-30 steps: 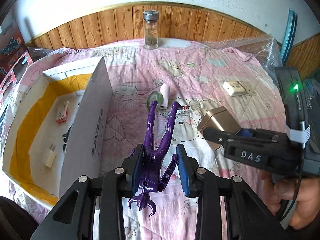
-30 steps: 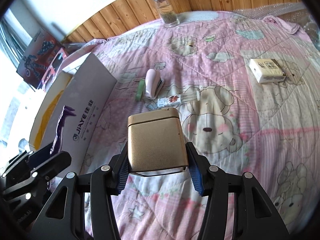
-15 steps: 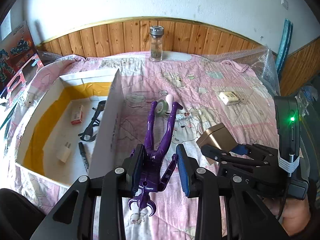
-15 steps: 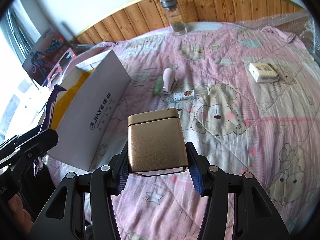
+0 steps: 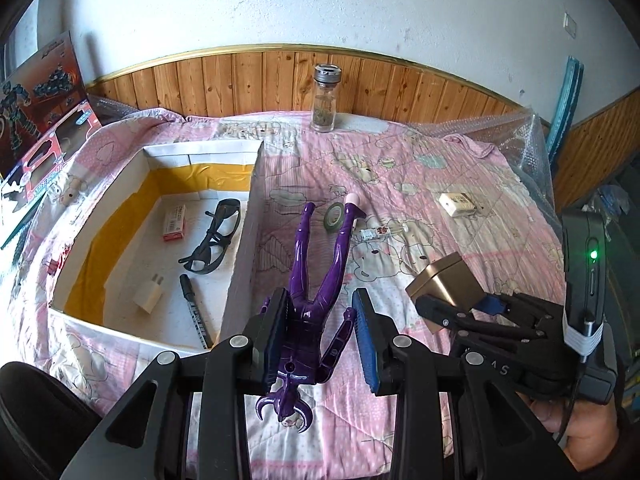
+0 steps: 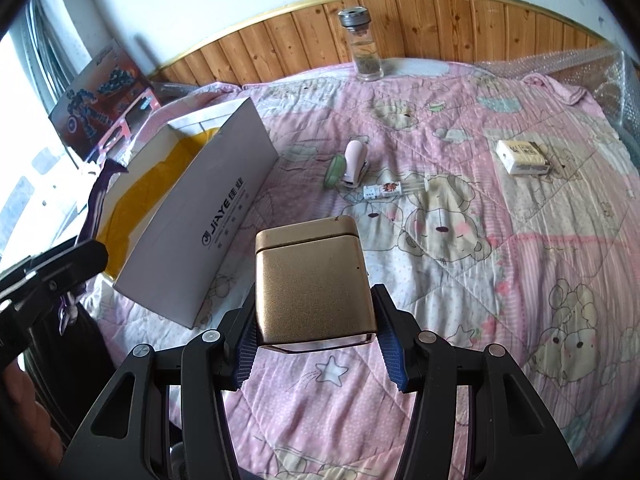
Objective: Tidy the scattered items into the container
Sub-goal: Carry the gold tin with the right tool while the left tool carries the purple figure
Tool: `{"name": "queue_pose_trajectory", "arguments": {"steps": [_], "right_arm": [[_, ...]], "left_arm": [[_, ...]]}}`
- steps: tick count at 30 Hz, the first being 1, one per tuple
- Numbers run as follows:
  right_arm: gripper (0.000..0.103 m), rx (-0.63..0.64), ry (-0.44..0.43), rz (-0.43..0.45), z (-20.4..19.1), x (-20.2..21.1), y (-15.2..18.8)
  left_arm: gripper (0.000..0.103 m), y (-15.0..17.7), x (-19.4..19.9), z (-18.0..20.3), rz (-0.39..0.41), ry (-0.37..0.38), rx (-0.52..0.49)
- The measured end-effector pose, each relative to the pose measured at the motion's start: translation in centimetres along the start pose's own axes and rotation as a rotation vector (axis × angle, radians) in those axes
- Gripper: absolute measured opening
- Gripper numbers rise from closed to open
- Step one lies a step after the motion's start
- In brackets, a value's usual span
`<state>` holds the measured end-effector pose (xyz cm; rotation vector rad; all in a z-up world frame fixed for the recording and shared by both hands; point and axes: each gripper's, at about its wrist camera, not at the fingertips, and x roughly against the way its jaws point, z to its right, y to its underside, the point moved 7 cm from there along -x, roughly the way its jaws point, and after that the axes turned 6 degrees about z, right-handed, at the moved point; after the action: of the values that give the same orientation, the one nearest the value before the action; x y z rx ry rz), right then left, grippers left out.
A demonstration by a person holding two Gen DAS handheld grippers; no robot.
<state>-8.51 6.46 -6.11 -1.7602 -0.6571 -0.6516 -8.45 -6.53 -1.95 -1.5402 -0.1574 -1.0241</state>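
Fingers of the left gripper [image 5: 320,336] clamp a purple action figure [image 5: 310,300] by its torso, head toward the camera, legs pointing forward. Just left of those fingers stands the open white box [image 5: 244,272], its near wall beside the figure; inside lie a black pen [image 5: 195,308], a white plug adapter [image 5: 149,295], dark glasses [image 5: 214,236] and a small red-and-white carton [image 5: 175,223]. To the right, the right gripper [image 6: 316,342] is closed on a gold tin [image 6: 314,280], lifted above the pink quilted bed [image 6: 540,272]. Ahead of the right fingers, well apart, lie a green tape roll [image 6: 335,169], a pink stapler-like item [image 6: 355,161] touching it, and a small tube [image 6: 394,189]. Farther right rests a white packet [image 6: 522,157]. Farthest, against the wooden panelling, stands a glass jar [image 6: 365,50].
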Motion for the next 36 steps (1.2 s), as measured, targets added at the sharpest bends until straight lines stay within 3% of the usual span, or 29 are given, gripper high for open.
{"name": "queue_pose_trajectory", "arguments": {"steps": [10, 36], "right_arm": [[0.055, 0.033, 0.009, -0.014, -2.5, 0.1, 0.5], [0.055, 0.201, -0.09, 0.015, -13.8, 2.4, -2.1]], "left_arm": [[0.034, -0.1, 1.1, -2.4, 0.005, 0.01, 0.042], [0.034, -0.3, 3.6, -12.1, 0.048, -0.032, 0.201]]}}
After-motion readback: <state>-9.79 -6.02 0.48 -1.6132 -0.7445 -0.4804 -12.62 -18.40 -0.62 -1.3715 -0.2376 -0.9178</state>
